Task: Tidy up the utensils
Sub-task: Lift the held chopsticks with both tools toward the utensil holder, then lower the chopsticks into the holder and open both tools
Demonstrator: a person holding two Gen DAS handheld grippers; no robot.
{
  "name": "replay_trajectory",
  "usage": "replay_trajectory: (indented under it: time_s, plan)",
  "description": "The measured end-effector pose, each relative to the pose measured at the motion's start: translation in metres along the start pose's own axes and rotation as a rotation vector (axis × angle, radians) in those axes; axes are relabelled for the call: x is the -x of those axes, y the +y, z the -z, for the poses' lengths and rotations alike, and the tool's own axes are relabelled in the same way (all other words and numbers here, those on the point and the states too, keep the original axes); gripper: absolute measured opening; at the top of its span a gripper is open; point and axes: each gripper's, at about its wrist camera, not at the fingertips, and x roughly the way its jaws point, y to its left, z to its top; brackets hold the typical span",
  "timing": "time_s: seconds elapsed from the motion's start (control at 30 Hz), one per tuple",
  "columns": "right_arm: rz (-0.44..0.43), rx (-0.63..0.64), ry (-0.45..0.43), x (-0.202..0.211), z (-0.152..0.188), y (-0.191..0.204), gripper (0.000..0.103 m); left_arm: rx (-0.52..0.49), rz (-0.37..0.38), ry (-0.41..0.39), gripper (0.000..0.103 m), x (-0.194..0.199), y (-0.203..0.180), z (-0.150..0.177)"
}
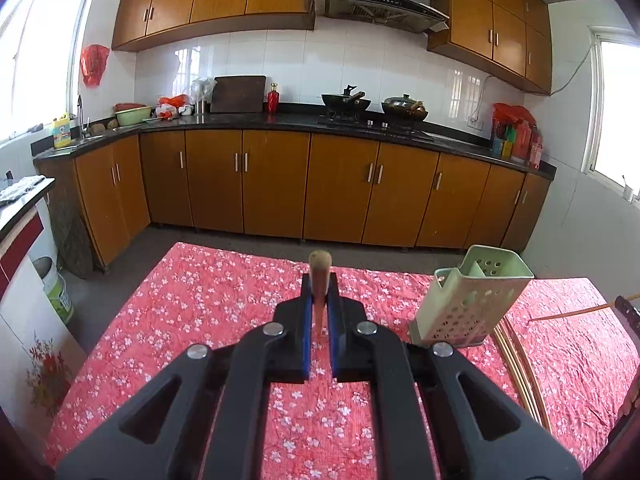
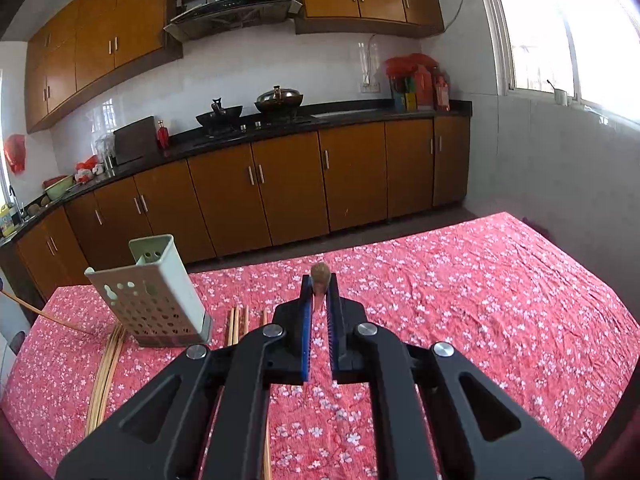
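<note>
My left gripper [image 1: 320,280] is shut on a wooden chopstick [image 1: 320,270] that points away from the camera, above the red floral tablecloth [image 1: 200,300]. My right gripper [image 2: 320,280] is shut on another wooden chopstick [image 2: 320,276], held the same way. A pale green perforated utensil holder [image 1: 468,300] stands on the table to the right of the left gripper; in the right wrist view the holder [image 2: 156,296] is to the left. Several loose chopsticks [image 2: 106,372] lie on the cloth beside the holder, and more [image 2: 238,324] lie just left of the right gripper.
Chopsticks [image 1: 516,364] also lie right of the holder in the left wrist view. A kitchen counter [image 1: 280,120] with woks [image 1: 346,100] and brown cabinets runs behind the table. A white appliance [image 1: 24,280] stands at the table's left.
</note>
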Motion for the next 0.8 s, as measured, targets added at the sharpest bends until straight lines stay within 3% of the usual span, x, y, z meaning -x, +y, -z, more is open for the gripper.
replay_trajectory:
  time_s: [0.17,0.33,0.6,0.8]
  plan:
    - [-0.012,0.013,-0.045,0.003,-0.021,0.011,0.007,0.013,-0.015,-0.024,0.008,0.0,0.0,-0.019]
    - [-0.084,-0.002,-0.158,0.021,-0.067,0.031,0.007,0.001,0.014,-0.137,0.008,0.023,-0.013,-0.06]
    - [-0.237,-0.04,-0.331,0.049,-0.112,0.071,0.007,0.037,0.145,-0.293,0.008,0.05,-0.06,-0.118]
    - [-0.273,-0.018,-0.344,0.03,-0.107,0.09,0.007,0.065,0.239,-0.282,0.008,0.038,-0.091,-0.12]
